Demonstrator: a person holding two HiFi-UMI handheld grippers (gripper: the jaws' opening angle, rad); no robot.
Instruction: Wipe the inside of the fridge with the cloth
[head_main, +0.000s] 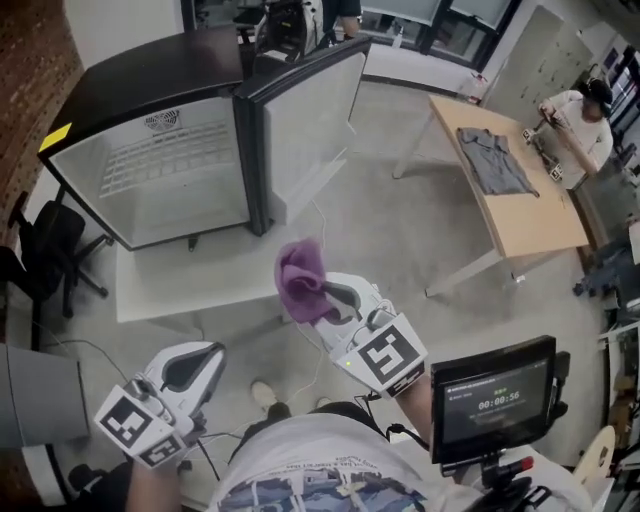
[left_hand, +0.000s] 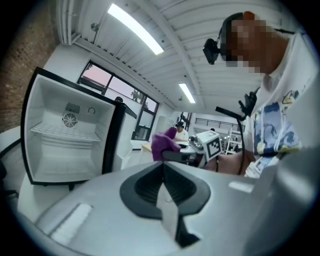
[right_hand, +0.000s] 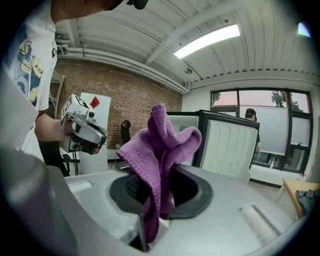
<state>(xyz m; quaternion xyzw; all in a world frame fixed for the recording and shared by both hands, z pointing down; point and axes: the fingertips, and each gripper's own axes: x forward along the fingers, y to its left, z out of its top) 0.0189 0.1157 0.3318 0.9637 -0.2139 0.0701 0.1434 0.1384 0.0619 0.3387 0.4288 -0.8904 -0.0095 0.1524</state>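
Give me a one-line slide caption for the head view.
Purple cloth clamped in the right gripper, in front of the open fridge; left gripper shut and empty.

Crumpled purple cloth (head_main: 300, 278) upright in the right gripper (head_main: 322, 298) — black-framed fridge (head_main: 150, 185) beyond, door wide open.

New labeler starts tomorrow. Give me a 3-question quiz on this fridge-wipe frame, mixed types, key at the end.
1. Multiple choice: what holds the purple cloth? A) the left gripper B) the right gripper C) neither gripper
2. True or false: the fridge door is shut.
3. Fill in: the left gripper's jaws are ___ (apart / together), with nothing between them.
Key: 1 B. 2 False: the door stands open and the inside of the fridge shows. 3 together.
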